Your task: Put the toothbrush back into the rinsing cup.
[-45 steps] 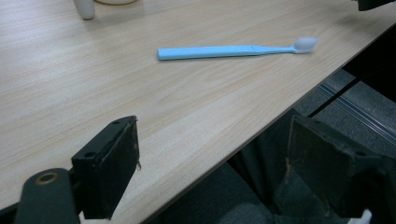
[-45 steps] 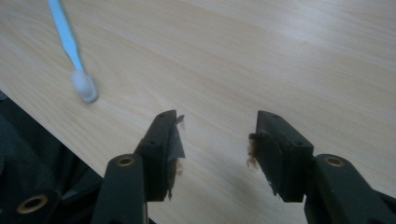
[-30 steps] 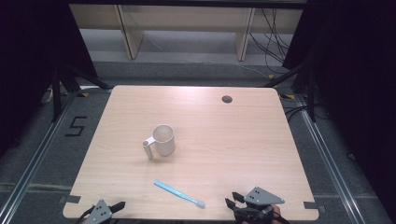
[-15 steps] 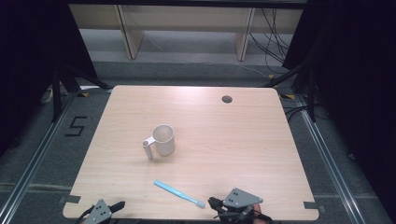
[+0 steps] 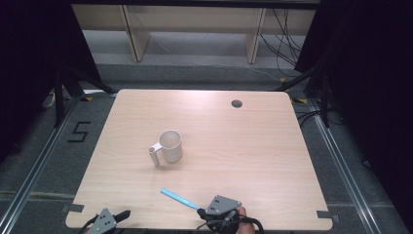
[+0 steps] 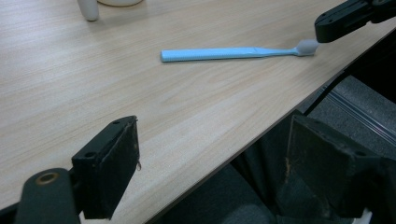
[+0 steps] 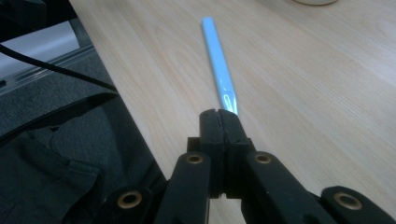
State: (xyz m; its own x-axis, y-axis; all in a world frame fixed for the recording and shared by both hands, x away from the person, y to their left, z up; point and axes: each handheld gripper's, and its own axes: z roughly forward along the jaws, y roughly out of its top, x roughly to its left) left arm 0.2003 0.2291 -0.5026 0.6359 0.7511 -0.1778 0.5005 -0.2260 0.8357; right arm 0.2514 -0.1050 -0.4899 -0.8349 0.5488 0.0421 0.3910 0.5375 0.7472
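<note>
Your right tongs (image 5: 200, 213) are shut with nothing in them, tips at the brush end of the blue toothbrush (image 5: 178, 198) lying at six o'clock on the table (image 5: 253, 146), while your left tongs (image 6: 210, 158) wait open, so I think you must open up before grabbing it.

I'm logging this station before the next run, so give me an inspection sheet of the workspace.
Surface: wooden table, with a round hole near the far edge.
Job's things: blue toothbrush flat near the front edge; white mug upright mid-table, apart from it.
Clutter: nothing seen.
Grippers: right gripper shut at the toothbrush's head end; whether it grips the head cannot be told. Left gripper open, holding nothing, at the front edge.
Cables: loose cables on the floor behind.
Surroundings: wooden shelving, a floor mark "5".
</note>
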